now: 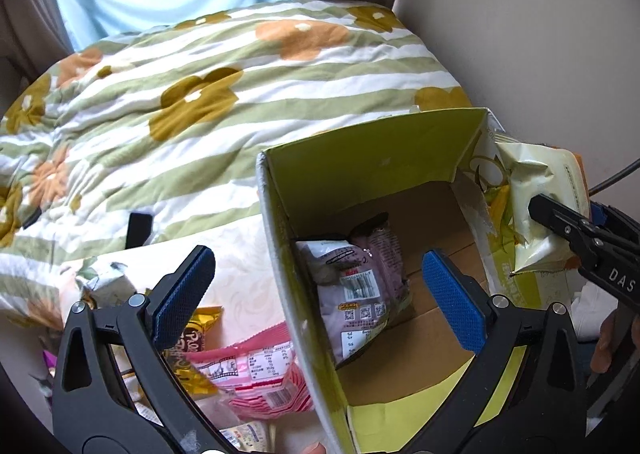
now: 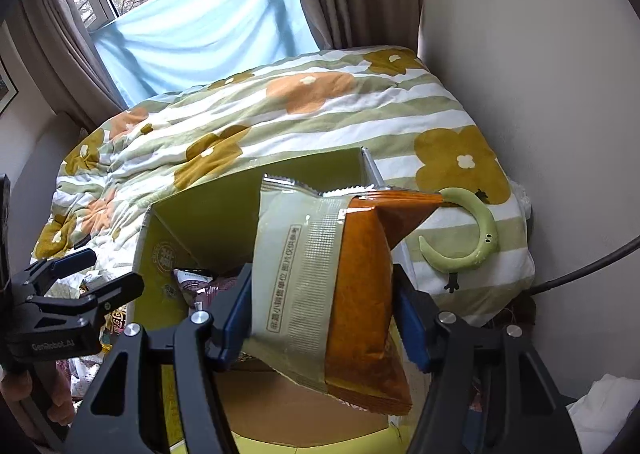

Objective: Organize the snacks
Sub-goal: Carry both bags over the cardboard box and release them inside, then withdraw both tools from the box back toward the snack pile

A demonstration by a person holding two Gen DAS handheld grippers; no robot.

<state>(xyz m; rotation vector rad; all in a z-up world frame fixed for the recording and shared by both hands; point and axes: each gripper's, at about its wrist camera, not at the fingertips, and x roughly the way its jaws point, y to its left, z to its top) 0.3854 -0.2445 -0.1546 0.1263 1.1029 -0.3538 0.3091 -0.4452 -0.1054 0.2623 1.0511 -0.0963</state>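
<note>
Left wrist view: the left gripper [image 1: 320, 282] tilts steeply down with its jaws spread wide and nothing between them, straddling the near wall of an open green cardboard box [image 1: 360, 170]. One purple snack packet [image 1: 360, 282] lies on the box's brown floor, leaning against the left wall. Outside the box, to its left, a pink snack packet [image 1: 256, 378] and a gold packet [image 1: 200, 330] lie on the desk [image 1: 240, 254]. The right gripper [image 2: 324, 310], also angled down, clamps an orange and pale-green snack bag [image 2: 340, 294] above the box's right side. A flowered quilt [image 1: 180, 94] covers the bed behind.
</note>
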